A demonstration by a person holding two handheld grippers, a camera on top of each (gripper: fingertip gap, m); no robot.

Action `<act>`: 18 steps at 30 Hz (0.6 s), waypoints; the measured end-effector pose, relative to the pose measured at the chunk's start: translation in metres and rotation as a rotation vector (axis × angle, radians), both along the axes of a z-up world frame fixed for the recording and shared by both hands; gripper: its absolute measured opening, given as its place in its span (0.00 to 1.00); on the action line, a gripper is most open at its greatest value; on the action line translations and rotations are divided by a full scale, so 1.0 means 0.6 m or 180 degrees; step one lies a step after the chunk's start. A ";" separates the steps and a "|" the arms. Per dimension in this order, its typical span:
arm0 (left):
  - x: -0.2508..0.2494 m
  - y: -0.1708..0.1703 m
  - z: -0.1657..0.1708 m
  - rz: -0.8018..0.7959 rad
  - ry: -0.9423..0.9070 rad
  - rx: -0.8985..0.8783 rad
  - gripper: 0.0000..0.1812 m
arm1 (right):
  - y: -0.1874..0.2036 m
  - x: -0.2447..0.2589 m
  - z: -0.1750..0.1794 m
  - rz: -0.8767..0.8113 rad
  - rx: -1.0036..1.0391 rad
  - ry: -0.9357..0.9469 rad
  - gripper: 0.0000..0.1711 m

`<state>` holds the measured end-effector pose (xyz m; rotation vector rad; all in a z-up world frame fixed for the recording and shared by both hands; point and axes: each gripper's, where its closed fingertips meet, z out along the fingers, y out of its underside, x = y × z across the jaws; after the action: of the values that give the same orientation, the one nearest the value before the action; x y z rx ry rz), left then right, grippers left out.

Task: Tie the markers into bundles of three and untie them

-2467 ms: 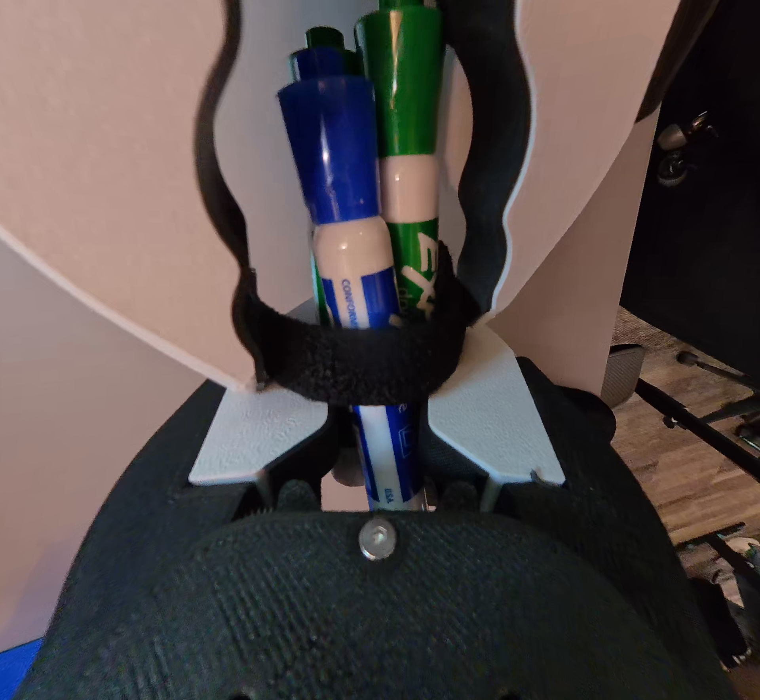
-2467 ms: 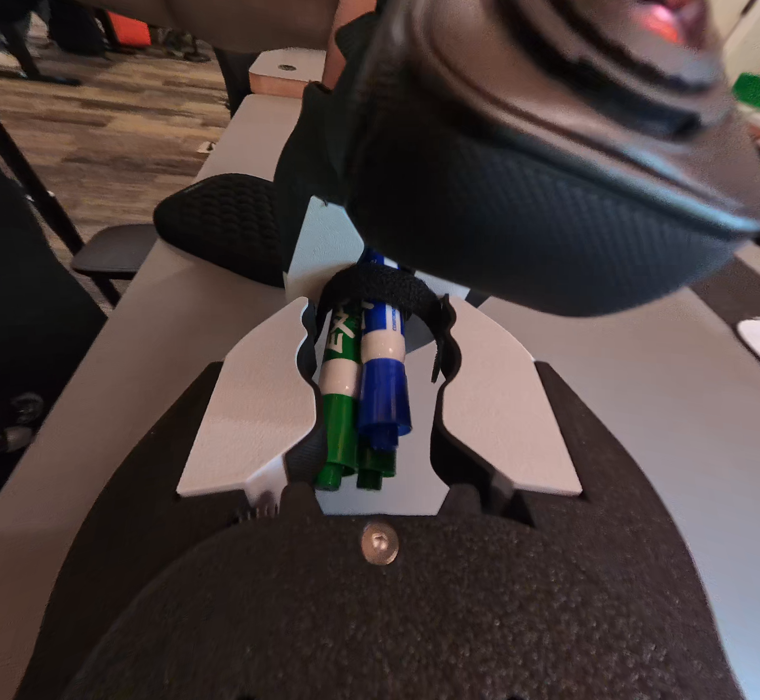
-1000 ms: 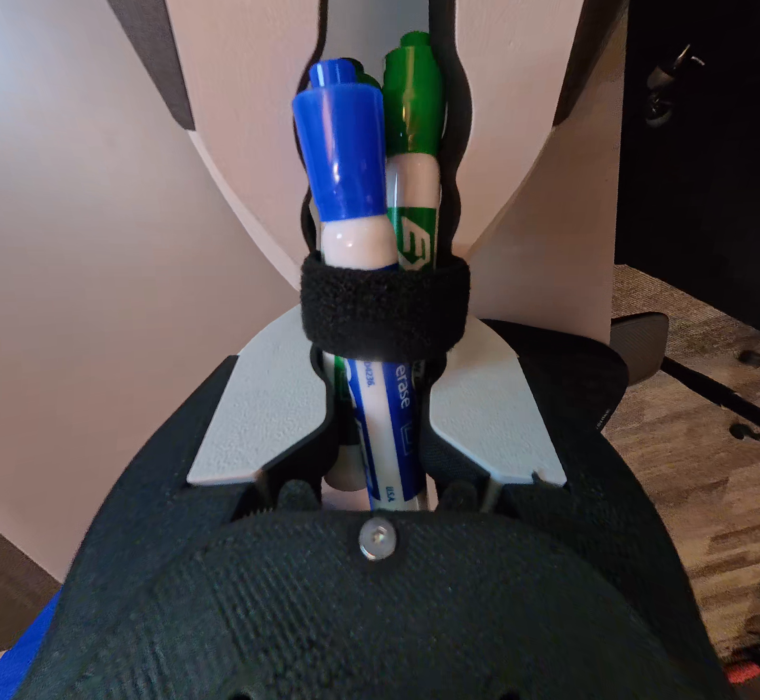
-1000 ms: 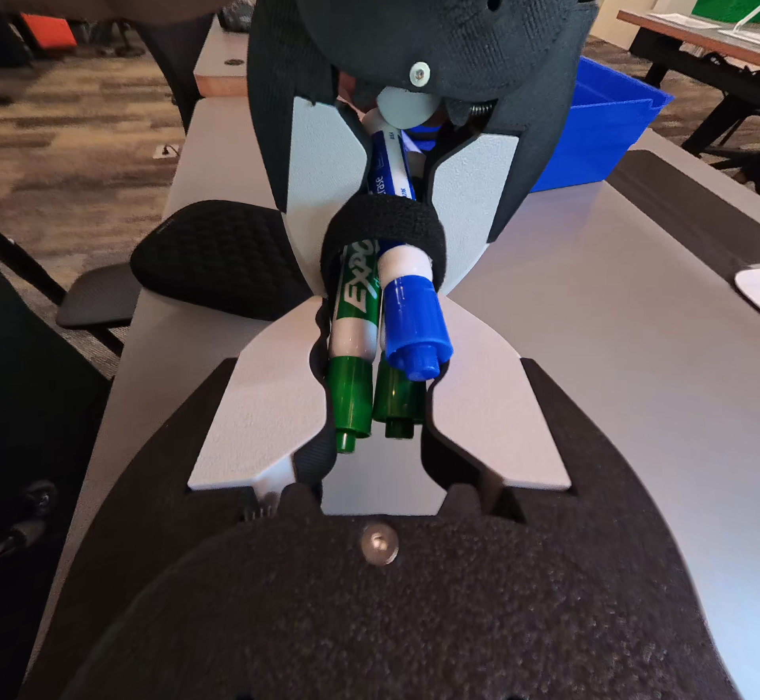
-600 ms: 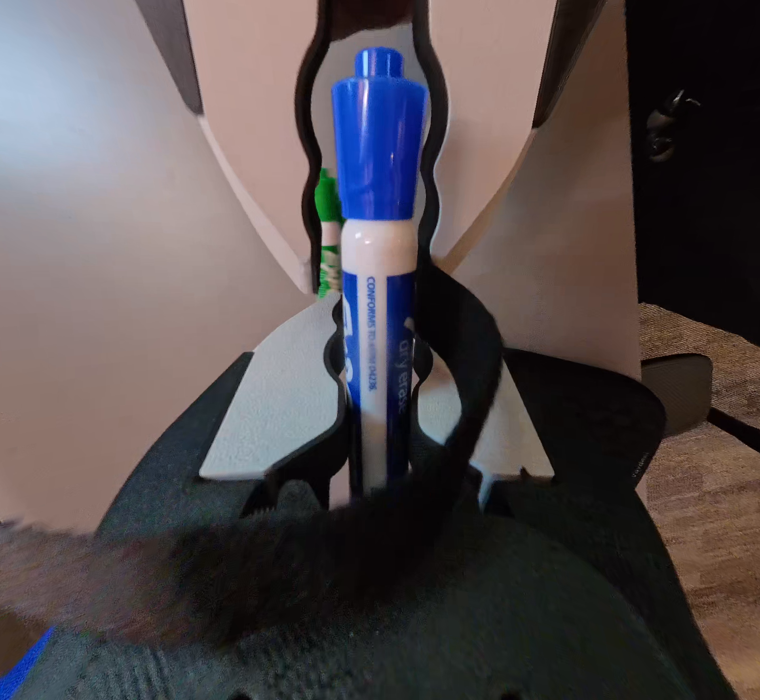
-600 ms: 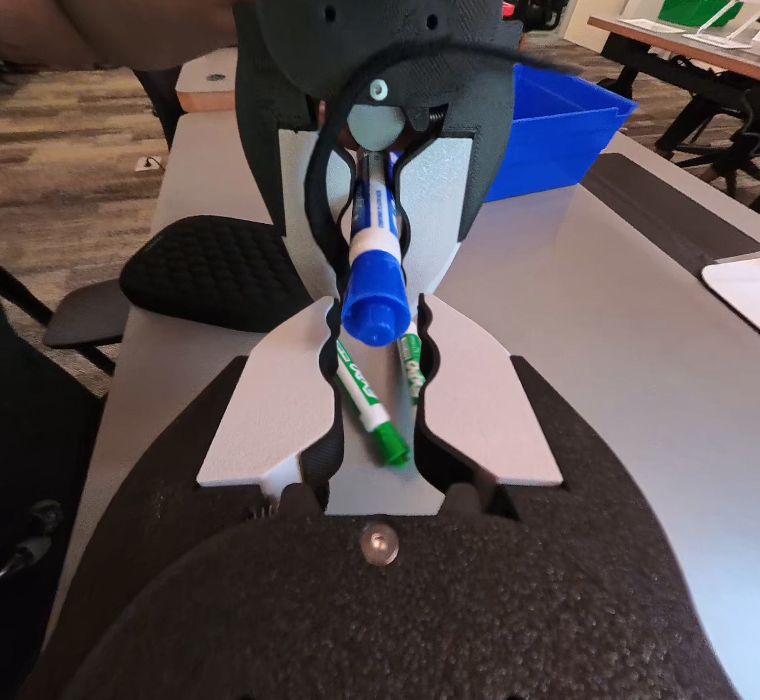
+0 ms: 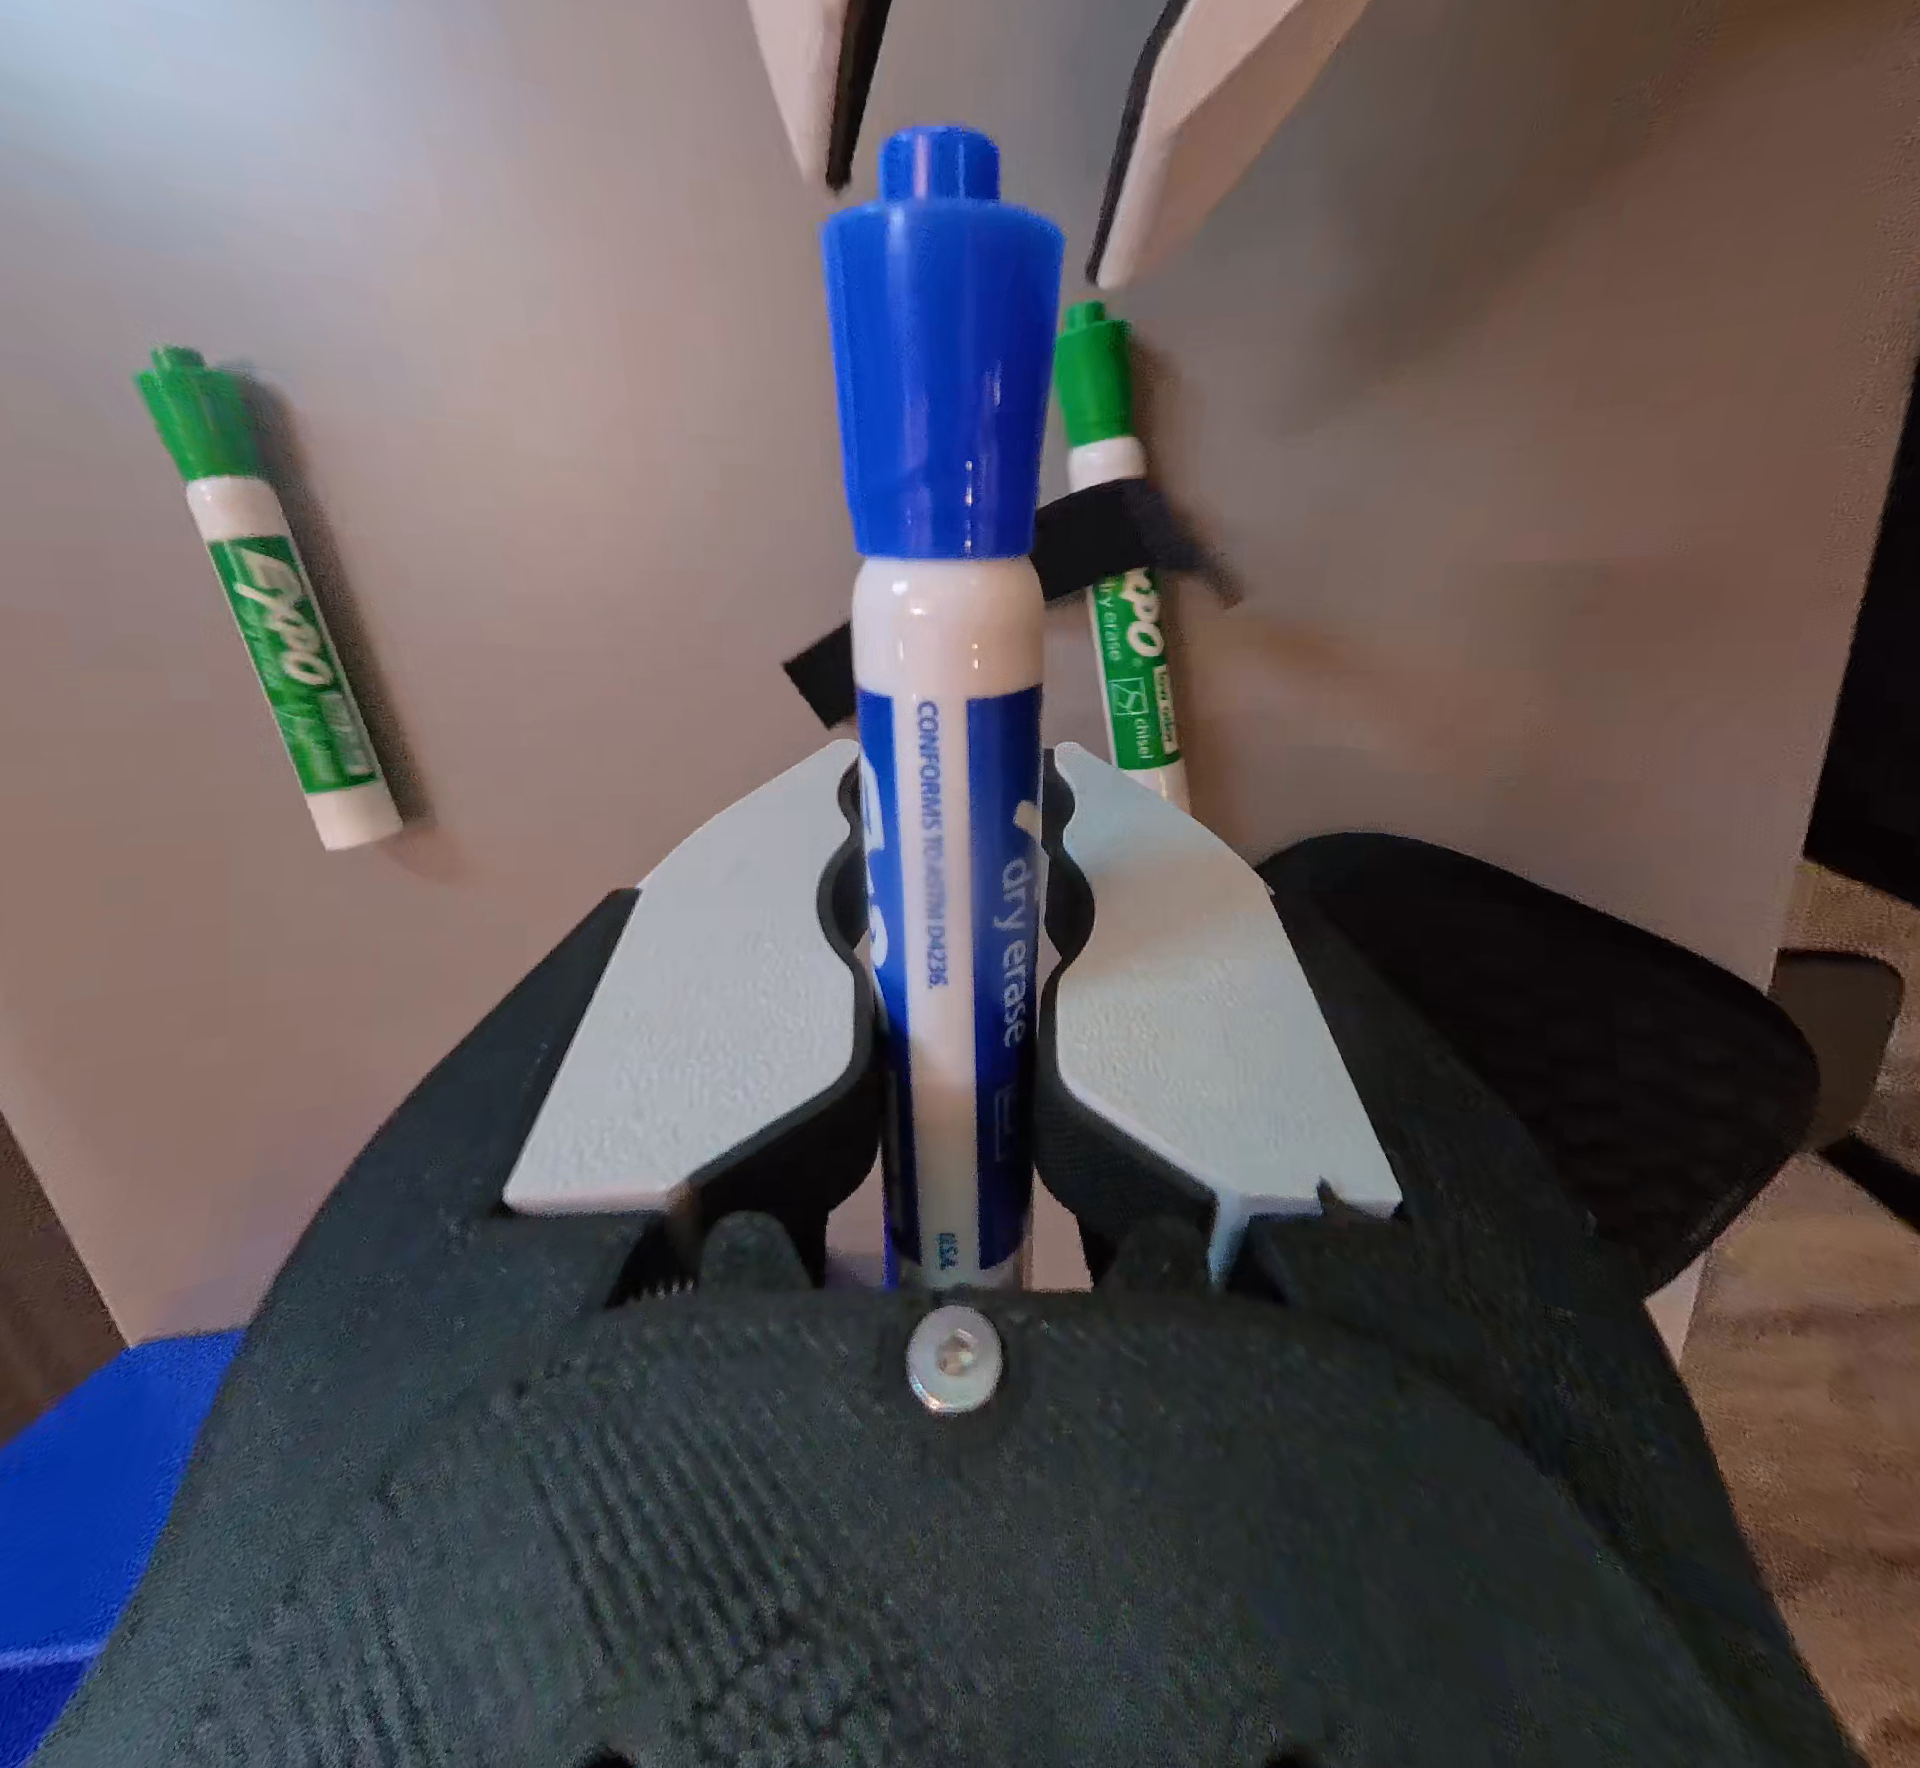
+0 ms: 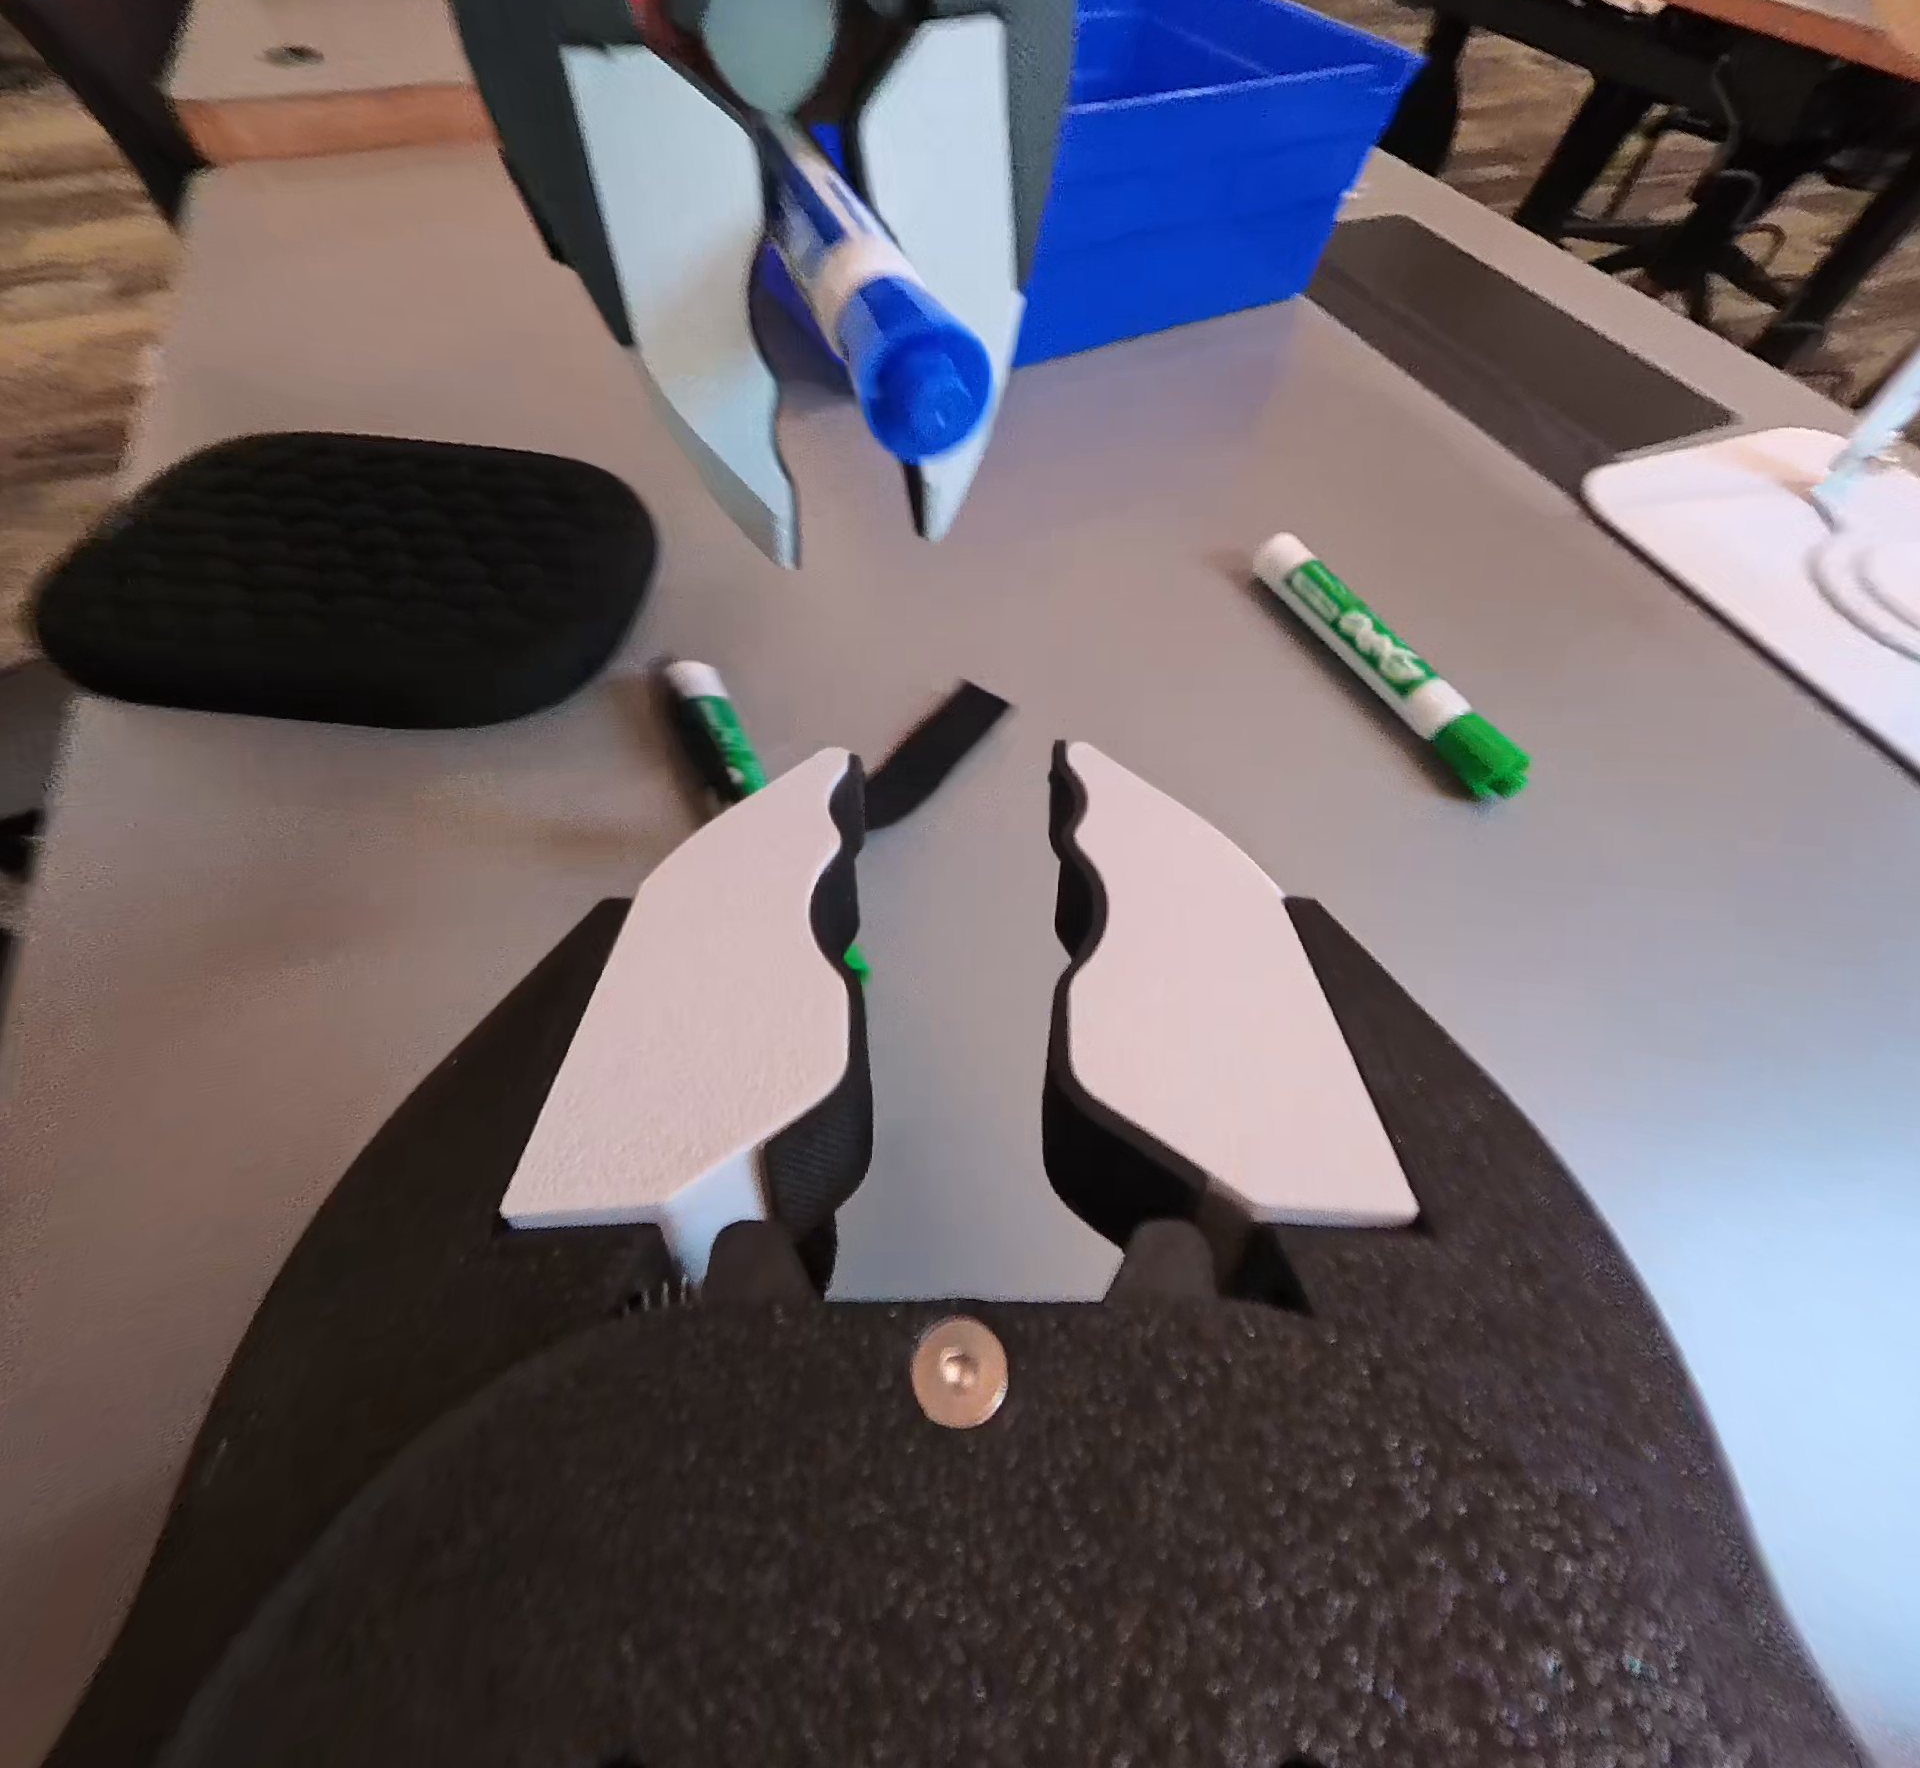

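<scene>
The left claw [image 7: 951, 762] was pinched on the blue marker [image 7: 948, 679], which ran straight out along its fingers, barrel deep between the pads and cap sticking out past the tips. In the right wrist view the same left claw [image 8: 852, 549] hung above the counter [image 8: 1143, 492] with the blue marker [image 8: 883, 316] angled toward the camera, cap first.

The right claw [image 8: 956, 757] was spread, with nothing between its pads and bare counter showing through the gap. In the left wrist view the right claw [image 7: 961, 227] reached in from the top edge, tips just beyond the blue cap and not touching it.

Just past the right claw's left tip a black strap [image 8: 925, 752] lay loose on the counter, partly hidden under that finger. A green marker [image 8: 717, 731] lay beside the strap to the left, its cap end running under the same finger. In the left wrist view this green marker [image 7: 1127, 575] showed just right of the blue one, the strap [image 7: 1117, 539] draped across it.

A second green marker [image 8: 1387, 664] lay well apart, forward and right of the right claw; in the left wrist view the second green marker [image 7: 270, 596] sat far left of the left claw.

Farther out, a black pad [image 8: 343, 591] rested at the counter's left edge, and a blue bin [image 8: 1195, 160] stood behind the left claw.
</scene>
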<state>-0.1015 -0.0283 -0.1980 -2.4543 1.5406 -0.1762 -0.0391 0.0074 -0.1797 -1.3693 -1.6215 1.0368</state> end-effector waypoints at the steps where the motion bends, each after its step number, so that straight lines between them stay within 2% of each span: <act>1: -0.009 0.006 0.003 0.0102 -0.0030 0.0029 0.17 | 0.021 -0.005 -0.001 -0.0064 0.0071 -0.0027 0.20; 3: -0.029 0.018 0.006 0.0280 -0.0045 0.0117 0.17 | 0.076 -0.028 -0.004 -0.0134 0.0225 -0.0107 0.22; 5: -0.045 0.020 -0.002 0.0426 -0.0063 0.0127 0.22 | 0.154 -0.073 -0.015 -0.0248 0.0430 -0.0302 0.29; 6: -0.051 0.021 -0.008 0.0498 -0.0055 0.0129 0.23 | 0.196 -0.103 -0.020 -0.0303 0.0537 -0.0411 0.34; 10: -0.059 0.011 -0.037 0.0611 -0.0056 0.0120 0.28 | 0.339 -0.234 -0.063 -0.0278 0.0810 -0.0909 0.42; 14: -0.070 -0.006 -0.048 0.0690 -0.0085 0.0127 0.28 | 0.400 -0.304 -0.142 -0.0127 0.0610 -0.1400 0.24; 17: -0.087 -0.021 -0.055 0.0754 -0.0076 0.0130 0.27 | 0.399 -0.319 -0.144 -0.0074 0.0463 -0.1341 0.11; 18: -0.091 -0.025 -0.056 0.0775 -0.0100 0.0125 0.27 | 0.394 -0.318 -0.144 -0.0036 0.0500 -0.1329 0.11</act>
<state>-0.1562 -0.0432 -0.2316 -2.5673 1.2074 -0.1385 -0.2299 0.2441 -0.2663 -1.5554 -1.9447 0.6248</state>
